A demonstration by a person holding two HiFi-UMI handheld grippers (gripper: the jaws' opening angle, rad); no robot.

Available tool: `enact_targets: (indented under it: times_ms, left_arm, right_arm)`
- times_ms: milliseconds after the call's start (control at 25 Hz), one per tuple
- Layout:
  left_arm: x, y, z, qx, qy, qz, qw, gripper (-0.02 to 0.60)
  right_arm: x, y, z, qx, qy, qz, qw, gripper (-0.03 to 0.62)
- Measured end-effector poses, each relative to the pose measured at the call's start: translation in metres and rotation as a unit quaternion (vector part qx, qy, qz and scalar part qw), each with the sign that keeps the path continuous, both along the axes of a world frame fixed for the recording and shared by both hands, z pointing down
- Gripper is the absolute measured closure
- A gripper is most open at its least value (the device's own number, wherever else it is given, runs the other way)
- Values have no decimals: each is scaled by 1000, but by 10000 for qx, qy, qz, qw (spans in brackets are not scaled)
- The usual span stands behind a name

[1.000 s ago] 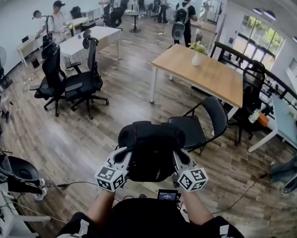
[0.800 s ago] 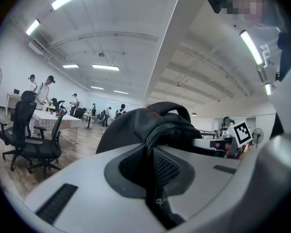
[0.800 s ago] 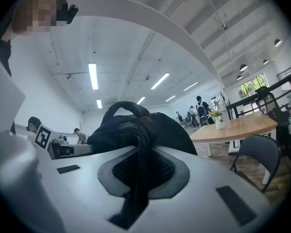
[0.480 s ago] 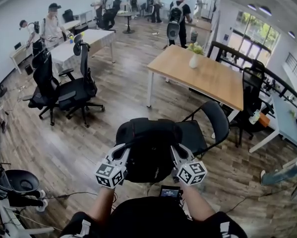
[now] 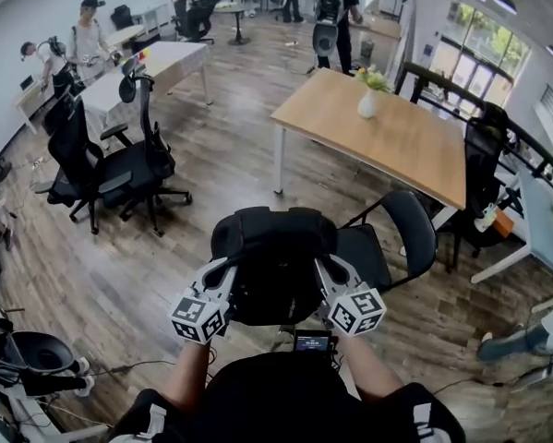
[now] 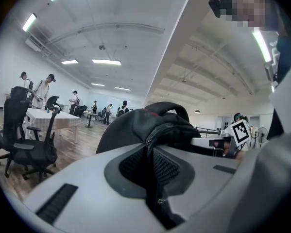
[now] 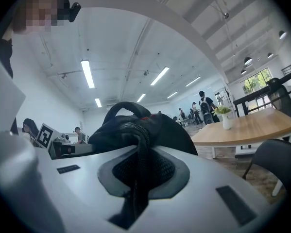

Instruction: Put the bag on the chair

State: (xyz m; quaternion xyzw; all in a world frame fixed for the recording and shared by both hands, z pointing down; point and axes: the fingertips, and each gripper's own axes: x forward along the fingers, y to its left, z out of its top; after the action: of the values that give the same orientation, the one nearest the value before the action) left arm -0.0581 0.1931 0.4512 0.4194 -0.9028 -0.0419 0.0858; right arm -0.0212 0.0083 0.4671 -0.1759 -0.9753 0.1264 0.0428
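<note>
Head view has the black bag [image 5: 274,266] hanging in the air in front of you, carried between the two grippers; the black chair [image 5: 414,227] stands just beyond it, off to your right, and the bag is not yet on its seat. Your left gripper [image 6: 152,178] has its jaws nearly together, pinching a narrow fold of the bag's edge; your right gripper [image 7: 135,178] is clamped the same way on a ribbed seam. Both grips are on thin fabric, so the likeliest failure, I judge, is one side sliding out and the bag swinging from the other; a hasty swing rightward could cause that. Set it too near the seat's front edge and it may topple to the floor [image 5: 211,183].
</note>
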Motion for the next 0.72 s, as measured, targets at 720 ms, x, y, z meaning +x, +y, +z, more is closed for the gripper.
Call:
enact_targets:
  times_ms: [720]
  left_arm:
    - [-168,-76,-11,-31,-63,-217,9997,563]
  right_arm:
    - [-175,-78,-14,26,-163,-172,9997,560]
